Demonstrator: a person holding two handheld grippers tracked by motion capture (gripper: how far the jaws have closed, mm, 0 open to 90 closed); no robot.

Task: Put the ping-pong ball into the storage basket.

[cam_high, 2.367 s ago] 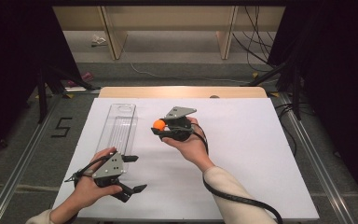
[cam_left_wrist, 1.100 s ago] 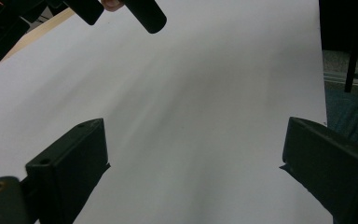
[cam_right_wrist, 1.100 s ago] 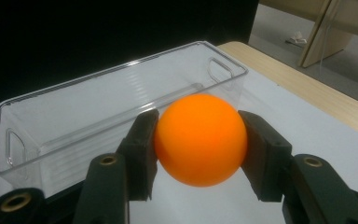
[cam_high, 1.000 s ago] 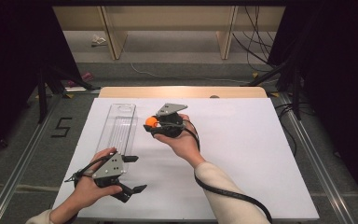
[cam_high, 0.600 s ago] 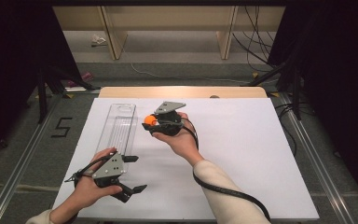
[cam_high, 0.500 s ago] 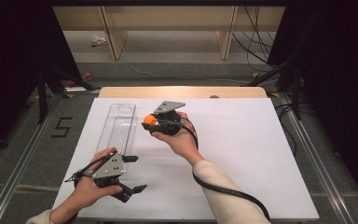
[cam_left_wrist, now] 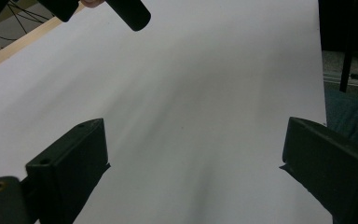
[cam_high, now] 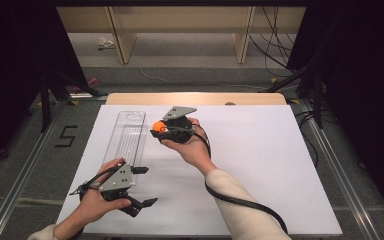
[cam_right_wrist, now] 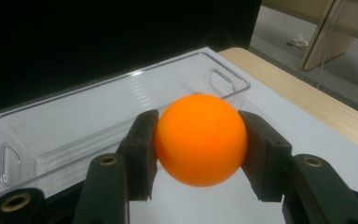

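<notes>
Nearest me, lower left of the high view, my left gripper [cam_high: 139,189] sits low over the white table [cam_high: 260,165] with jaws spread wide, nothing between them. Further up, center-left of the frame, my right gripper [cam_high: 156,129] is clamped on the orange ball [cam_high: 158,126], pads squeezing both sides. Just beyond the ball is the clear plastic tray [cam_high: 125,137], lying lengthwise on the table.

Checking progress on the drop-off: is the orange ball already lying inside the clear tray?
No, the orange ball is clamped between the right gripper's jaws, in front of the clear tray, not in it.
</notes>
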